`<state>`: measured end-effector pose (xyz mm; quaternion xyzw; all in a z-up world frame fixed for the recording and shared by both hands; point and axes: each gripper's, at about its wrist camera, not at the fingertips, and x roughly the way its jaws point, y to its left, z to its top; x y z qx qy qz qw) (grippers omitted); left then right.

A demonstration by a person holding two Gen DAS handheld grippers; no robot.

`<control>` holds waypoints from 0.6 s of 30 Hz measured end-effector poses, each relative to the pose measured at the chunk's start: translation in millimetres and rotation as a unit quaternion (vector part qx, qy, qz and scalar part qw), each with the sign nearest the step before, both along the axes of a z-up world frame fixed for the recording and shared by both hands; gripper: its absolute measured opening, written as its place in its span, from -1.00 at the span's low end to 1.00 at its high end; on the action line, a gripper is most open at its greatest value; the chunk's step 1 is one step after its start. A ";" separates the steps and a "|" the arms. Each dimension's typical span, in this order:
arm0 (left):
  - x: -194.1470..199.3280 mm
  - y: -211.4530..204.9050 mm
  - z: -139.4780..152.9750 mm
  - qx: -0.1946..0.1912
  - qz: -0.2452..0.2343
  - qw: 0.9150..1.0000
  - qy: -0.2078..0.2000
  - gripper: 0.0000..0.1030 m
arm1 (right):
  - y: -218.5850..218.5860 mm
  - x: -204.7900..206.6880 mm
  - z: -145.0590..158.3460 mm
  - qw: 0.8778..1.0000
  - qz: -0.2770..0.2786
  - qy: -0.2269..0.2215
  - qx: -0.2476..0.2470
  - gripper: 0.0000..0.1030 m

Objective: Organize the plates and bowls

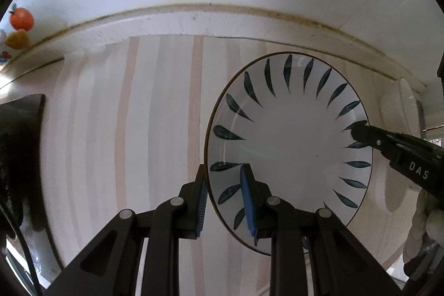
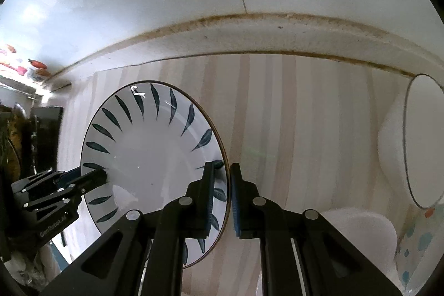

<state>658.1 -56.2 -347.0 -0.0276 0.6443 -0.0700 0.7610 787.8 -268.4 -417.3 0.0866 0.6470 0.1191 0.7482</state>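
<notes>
A white plate with dark blue leaf marks (image 1: 288, 146) (image 2: 149, 157) lies over the striped cloth. In the left wrist view my left gripper (image 1: 224, 187) straddles the plate's left rim, one finger outside and the blue pad (image 1: 247, 201) inside, shut on the rim. My right gripper (image 2: 223, 185) is clamped on the opposite rim, with the edge caught between its pads. Each gripper shows in the other's view: the right gripper (image 1: 360, 132) at the plate's right edge, the left gripper (image 2: 94, 176) at its left edge.
The pink and grey striped cloth (image 1: 125, 129) runs back to a white ledge and wall. A white oval dish (image 2: 421, 140) and a white bowl (image 2: 360, 229) sit to the right. Orange fruit-like things (image 1: 21, 18) and a dark object (image 1: 19, 143) stand at the left. A white-gloved hand (image 1: 427, 229) holds the right gripper.
</notes>
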 end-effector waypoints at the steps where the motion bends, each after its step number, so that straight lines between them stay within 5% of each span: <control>1: -3.8 -0.3 4.0 -0.001 0.001 1.000 -0.002 -0.60 | -0.7 -2.6 4.5 1.000 0.000 -0.003 0.002 -0.75; 10: -67.1 -2.6 58.7 -0.003 -0.007 0.999 -0.031 -0.60 | -12.3 -74.0 65.8 0.999 0.011 -0.035 0.030 -0.75; 18: -137.5 -14.6 60.3 -0.003 -0.020 1.000 -0.023 -0.60 | -20.3 -154.9 80.6 0.999 0.017 -0.031 0.039 -0.75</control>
